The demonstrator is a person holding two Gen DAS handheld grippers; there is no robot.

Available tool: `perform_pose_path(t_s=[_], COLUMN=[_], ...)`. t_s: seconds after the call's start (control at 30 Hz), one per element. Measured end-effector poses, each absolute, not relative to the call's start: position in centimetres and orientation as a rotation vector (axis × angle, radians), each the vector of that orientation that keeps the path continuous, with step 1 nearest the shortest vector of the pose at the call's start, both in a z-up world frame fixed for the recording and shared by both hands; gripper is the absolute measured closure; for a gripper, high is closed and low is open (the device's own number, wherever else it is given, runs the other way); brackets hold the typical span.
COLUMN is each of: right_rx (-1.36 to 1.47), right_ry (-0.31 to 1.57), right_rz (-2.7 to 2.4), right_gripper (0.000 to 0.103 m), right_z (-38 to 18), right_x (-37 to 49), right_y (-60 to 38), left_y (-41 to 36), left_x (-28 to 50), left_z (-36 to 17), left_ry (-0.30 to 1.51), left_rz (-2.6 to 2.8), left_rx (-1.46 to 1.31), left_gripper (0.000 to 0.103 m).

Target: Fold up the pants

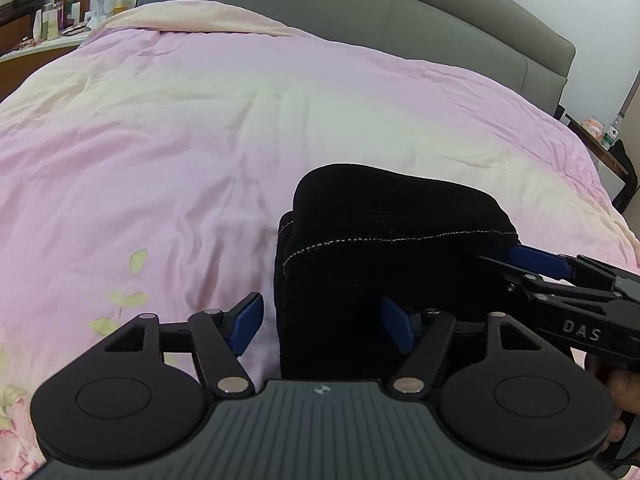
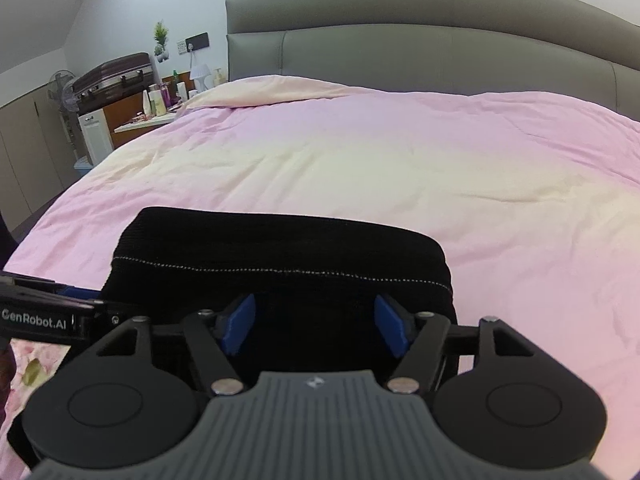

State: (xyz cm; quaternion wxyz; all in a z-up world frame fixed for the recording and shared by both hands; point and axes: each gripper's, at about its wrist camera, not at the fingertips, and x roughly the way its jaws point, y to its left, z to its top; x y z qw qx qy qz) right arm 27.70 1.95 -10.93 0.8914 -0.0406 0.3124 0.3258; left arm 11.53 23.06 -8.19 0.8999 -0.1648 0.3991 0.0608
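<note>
The black pants (image 1: 392, 216) lie folded into a thick bundle on the pink bed cover (image 1: 180, 140), a pale stitched seam running across the top layer. My left gripper (image 1: 322, 326) is open over the bundle's near left corner; its left pad (image 1: 248, 322) hangs over bare cover, clear of the cloth. In the right wrist view the pants (image 2: 280, 240) fill the near middle, and my right gripper (image 2: 316, 326) stands open just over their near edge, pads apart with nothing pinched. The right gripper (image 1: 536, 264) reaches the bundle's right end in the left wrist view.
A grey padded headboard (image 2: 420, 48) closes off the far side of the bed. A bedside counter (image 2: 148, 120) with several bottles, a suitcase (image 2: 116, 76) and a fan stand far left. A small dark table (image 1: 608, 152) stands at the bed's right edge.
</note>
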Motion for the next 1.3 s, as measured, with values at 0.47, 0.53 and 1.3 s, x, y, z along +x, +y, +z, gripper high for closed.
perform_pose_path(t_s=[0.47, 0.53, 1.3], right_rx=[0.112, 0.176, 0.573], right_ry=[0.895, 0.942, 1.321], right_rz=[0.861, 0.876, 1.067], right_gripper=[0.026, 0.026, 0.005], right_z=[-10.3, -10.8, -20.0], right_x=[28.6, 29.6, 36.5], right_y=[-8.8, -9.6, -8.0], left_y=[29.5, 29.5, 27.1], left_x=[6.7, 6.8, 11.0], left_z=[-11.8, -12.2, -17.4], left_ry=[0.952, 0.959, 0.986], left_rz=[-0.086, -0.098, -0.261], left_rx=[-0.834, -0.847, -0.941], left_gripper=[0.013, 0.01, 0.0])
